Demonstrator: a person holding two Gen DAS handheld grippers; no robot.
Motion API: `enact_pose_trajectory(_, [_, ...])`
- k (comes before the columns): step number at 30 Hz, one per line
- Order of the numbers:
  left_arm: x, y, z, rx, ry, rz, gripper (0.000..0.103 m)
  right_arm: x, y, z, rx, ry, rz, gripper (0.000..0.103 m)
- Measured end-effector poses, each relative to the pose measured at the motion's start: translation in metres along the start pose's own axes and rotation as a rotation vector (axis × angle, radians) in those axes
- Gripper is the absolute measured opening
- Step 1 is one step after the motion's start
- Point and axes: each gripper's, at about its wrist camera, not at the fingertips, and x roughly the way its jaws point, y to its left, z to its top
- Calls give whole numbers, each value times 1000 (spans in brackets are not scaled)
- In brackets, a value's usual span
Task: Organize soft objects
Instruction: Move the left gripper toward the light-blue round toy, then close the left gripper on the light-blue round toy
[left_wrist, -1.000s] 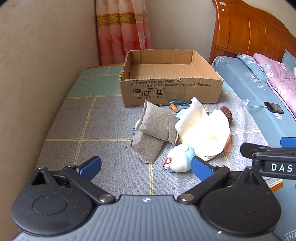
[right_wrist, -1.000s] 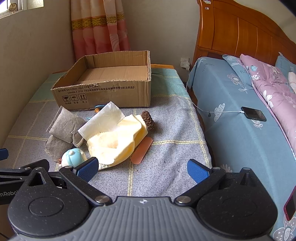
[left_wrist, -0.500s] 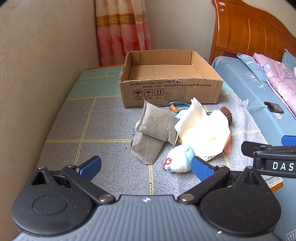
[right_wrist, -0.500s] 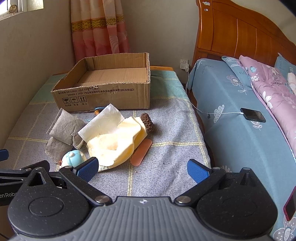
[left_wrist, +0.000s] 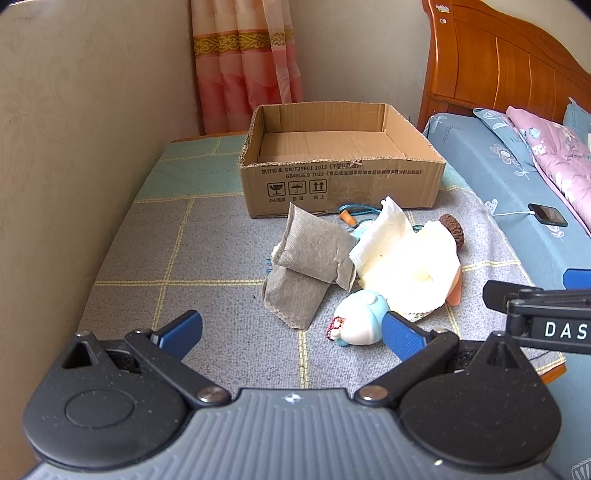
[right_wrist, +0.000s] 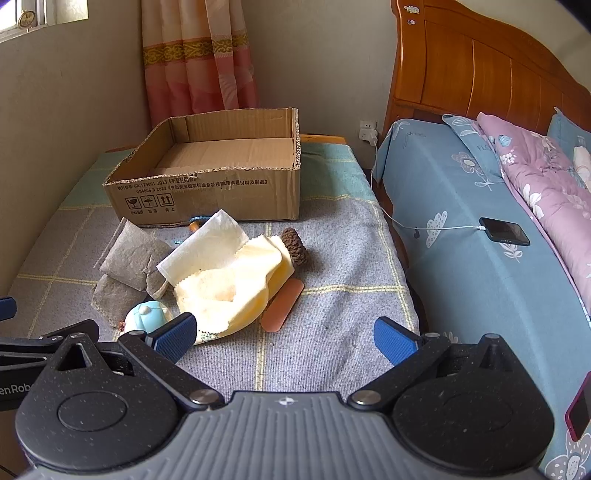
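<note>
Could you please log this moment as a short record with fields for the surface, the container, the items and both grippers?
surface: grey checked cloth
container: cardboard box, open top, nothing visible inside
items: two grey pouches, white tissue, yellow cloth, small blue toy, all piled in front of the box
left gripper: open, holding nothing
right gripper: open, holding nothing
</note>
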Motion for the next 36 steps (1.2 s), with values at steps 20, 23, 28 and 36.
enact_pose_trajectory(20, [1,-1,0,19,-13,-11,102,-2,-2,1,1,-11,1,103])
enact_pose_trajectory(23, [-1,-1,0,37,-29,-6,102,-3,0,0,-5,-16,6,103])
enact_pose_trajectory(28, [0,0,1,64,-46,-14,102,-2,2,1,-16,-21,13,103])
enact_pose_trajectory(36, [5,3,-2,98,-68,-39,102,1,5,1,-48,-30,33,103])
